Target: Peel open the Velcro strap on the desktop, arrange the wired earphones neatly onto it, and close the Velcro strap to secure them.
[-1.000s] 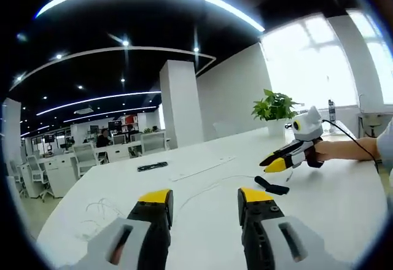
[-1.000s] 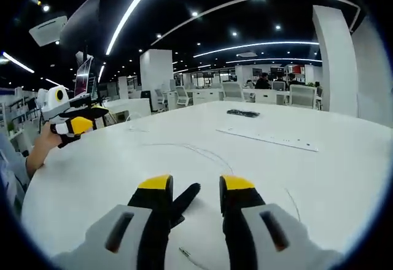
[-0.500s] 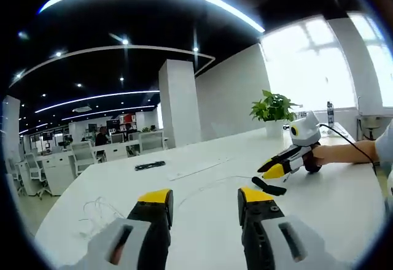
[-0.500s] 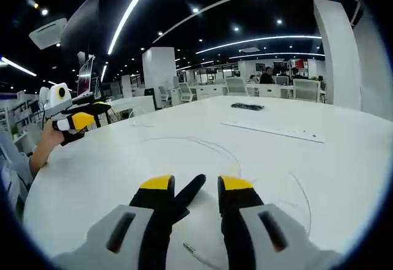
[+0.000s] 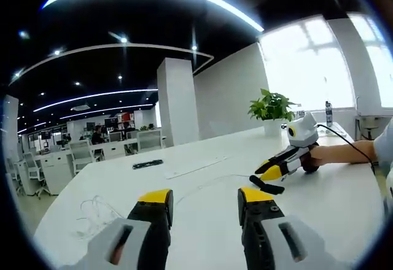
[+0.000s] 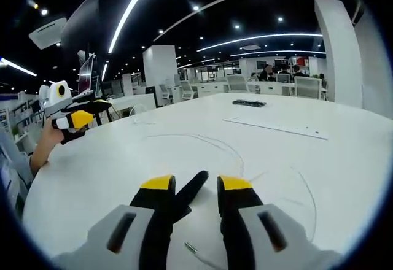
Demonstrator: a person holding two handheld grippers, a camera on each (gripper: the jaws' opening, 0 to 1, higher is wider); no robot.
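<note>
I'm reading this as the very start: the black Velcro strap (image 6: 187, 193) is lying flat on the white worktop (image 6: 123, 159), still folded shut as far as I can tell, and nothing is arranged on it. In the right gripper view I'm bringing the right gripper (image 6: 189, 184) down around it, jaws standing a narrow gap apart with the strap's end poking up between them, not pinched yet; whether the tips are touching it I can't tell. The left gripper view is showing the same thing from the side: the right gripper (image 5: 273, 170) is angling onto the strap (image 5: 265, 186), well apart from my left gripper (image 5: 203, 195), which is hovering with jaws wide and holding nothing. The wired earphones (image 6: 202, 144) are sprawling loose across the worktop, thin white cable looping away past the strap, one plug end (image 6: 191, 249) lying right by my right jaws, and more cable (image 5: 98, 212) bunching off to the left in the left gripper view. A white keyboard (image 6: 276, 129) and a dark flat object (image 6: 249, 103) are sitting further back, out of the way. So: peel not done, coiling not done, closing not done. I'm judging the next job to be a firm pinch on the strap's free end while the left gripper pins the rest.
</note>
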